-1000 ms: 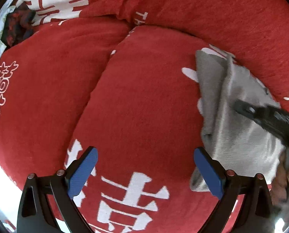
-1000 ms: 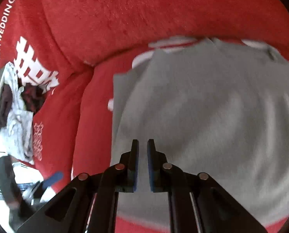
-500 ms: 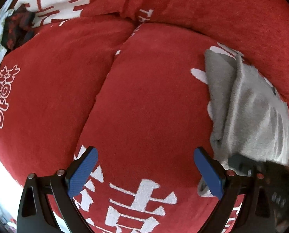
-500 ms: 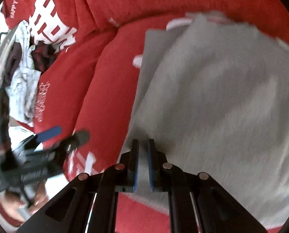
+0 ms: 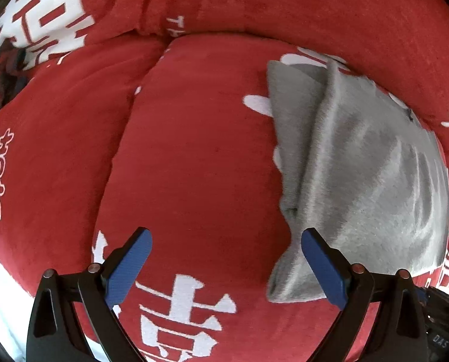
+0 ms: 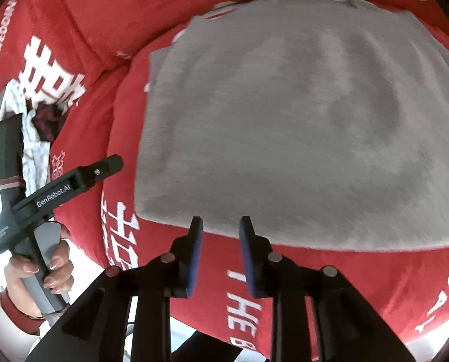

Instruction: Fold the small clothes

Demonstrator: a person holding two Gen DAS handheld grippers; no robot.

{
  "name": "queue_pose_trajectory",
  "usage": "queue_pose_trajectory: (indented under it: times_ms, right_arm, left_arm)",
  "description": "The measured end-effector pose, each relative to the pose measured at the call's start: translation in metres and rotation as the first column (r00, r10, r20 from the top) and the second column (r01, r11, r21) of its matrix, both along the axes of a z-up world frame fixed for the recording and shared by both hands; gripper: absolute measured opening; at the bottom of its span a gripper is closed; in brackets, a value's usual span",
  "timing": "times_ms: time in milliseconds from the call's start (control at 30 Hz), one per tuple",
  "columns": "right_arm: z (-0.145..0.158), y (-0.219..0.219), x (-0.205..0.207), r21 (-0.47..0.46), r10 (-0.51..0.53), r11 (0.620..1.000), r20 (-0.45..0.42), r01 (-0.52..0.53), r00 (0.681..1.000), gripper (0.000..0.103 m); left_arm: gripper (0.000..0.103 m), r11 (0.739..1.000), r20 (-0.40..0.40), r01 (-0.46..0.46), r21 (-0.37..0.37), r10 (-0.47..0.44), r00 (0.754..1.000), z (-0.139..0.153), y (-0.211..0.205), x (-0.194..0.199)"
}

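A grey folded garment (image 5: 360, 163) lies on a red sofa seat cushion (image 5: 194, 150), on the right of the left wrist view. It fills the middle of the right wrist view (image 6: 299, 120). My left gripper (image 5: 224, 241) is open and empty over the bare cushion, its right finger close to the garment's near corner. My right gripper (image 6: 220, 226) is slightly open and empty, just clear of the garment's near edge. The left gripper also shows in the right wrist view (image 6: 110, 163), held by a hand.
The sofa's red back cushion (image 5: 284, 3) with white lettering rises behind the garment. A pile of other clothes (image 6: 28, 126) lies at the sofa's far left end; it also shows in the left wrist view (image 5: 1, 72).
My right gripper has opened slightly, let go of the garment and drawn back from its near edge. The garment now lies flat. My left gripper has stayed open.
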State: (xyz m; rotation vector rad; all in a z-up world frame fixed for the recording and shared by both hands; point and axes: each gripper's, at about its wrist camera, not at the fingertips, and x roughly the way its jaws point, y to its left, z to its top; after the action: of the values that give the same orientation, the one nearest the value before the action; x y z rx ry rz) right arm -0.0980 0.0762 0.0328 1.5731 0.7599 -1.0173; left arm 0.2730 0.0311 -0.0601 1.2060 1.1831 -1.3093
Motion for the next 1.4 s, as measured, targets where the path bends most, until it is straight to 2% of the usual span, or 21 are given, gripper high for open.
queue_pose_trajectory:
  times_ms: [267,400,467,500,667,767,833,967,1100,1167,1267,1333,1400]
  right_arm:
    - [-0.007,0.025,-0.020,0.040,-0.084,0.996,0.020,0.083,0.996,0.027]
    - [-0.009,0.031,-0.021,0.049,-0.112,0.993,0.038,0.110,0.993,0.028]
    - [-0.011,0.033,-0.022,0.052,-0.131,0.990,0.052,0.128,0.990,0.041]
    - [-0.011,0.034,-0.022,0.052,-0.142,0.989,0.062,0.138,0.988,0.043]
    - [-0.017,0.038,-0.027,0.058,-0.223,0.974,0.138,0.217,0.965,0.046]
    - [-0.025,0.043,-0.032,0.071,-0.306,0.952,0.218,0.298,0.927,0.046]
    - [-0.032,0.047,-0.034,0.086,-0.375,0.927,0.280,0.366,0.884,0.049]
    - [-0.053,0.058,-0.035,0.138,-0.493,0.867,0.380,0.479,0.782,0.055]
    - [-0.067,0.065,-0.035,0.131,-0.563,0.810,0.447,0.571,0.695,0.055]
    - [-0.070,0.063,-0.034,0.116,-0.576,0.791,0.474,0.601,0.666,0.055]
    - [-0.072,0.056,-0.033,0.109,-0.586,0.774,0.496,0.623,0.641,0.056]
    - [-0.073,0.052,-0.036,0.127,-0.596,0.767,0.504,0.629,0.625,0.056]
    - [-0.076,0.046,-0.037,0.173,-0.618,0.756,0.508,0.632,0.600,0.031]
  left_arm:
    - [0.100,0.999,-0.023,0.039,0.033,-0.038,0.999,-0.001,0.000,-0.017]
    - [0.100,0.999,-0.011,0.049,0.017,-0.049,0.999,-0.001,0.001,-0.023]
    - [0.102,0.999,-0.034,0.039,0.011,-0.039,0.999,-0.001,0.000,-0.024]
    - [0.102,0.999,-0.046,0.031,0.007,-0.031,0.998,0.000,0.000,-0.024]
    - [0.102,0.999,-0.074,0.026,0.038,-0.023,0.997,-0.005,-0.008,-0.024]
    - [0.102,0.999,-0.026,0.020,0.029,-0.020,0.999,-0.009,-0.016,-0.020]
    - [0.102,0.999,-0.030,0.008,0.042,-0.007,1.000,-0.014,-0.020,-0.015]
    - [0.102,0.990,-0.185,-0.035,0.134,0.059,0.981,-0.028,-0.030,-0.005]
    - [0.102,0.982,-0.332,-0.044,0.184,0.104,0.937,-0.039,-0.040,-0.001]
    - [0.102,0.979,-0.381,-0.033,0.201,0.109,0.918,-0.044,-0.044,-0.002]
    - [0.102,0.972,-0.458,0.006,0.234,0.105,0.883,-0.051,-0.049,-0.009]
    - [0.102,0.970,-0.481,0.016,0.243,0.106,0.870,-0.053,-0.054,-0.011]
    - [0.102,0.968,-0.509,0.023,0.250,0.111,0.854,-0.052,-0.057,-0.011]
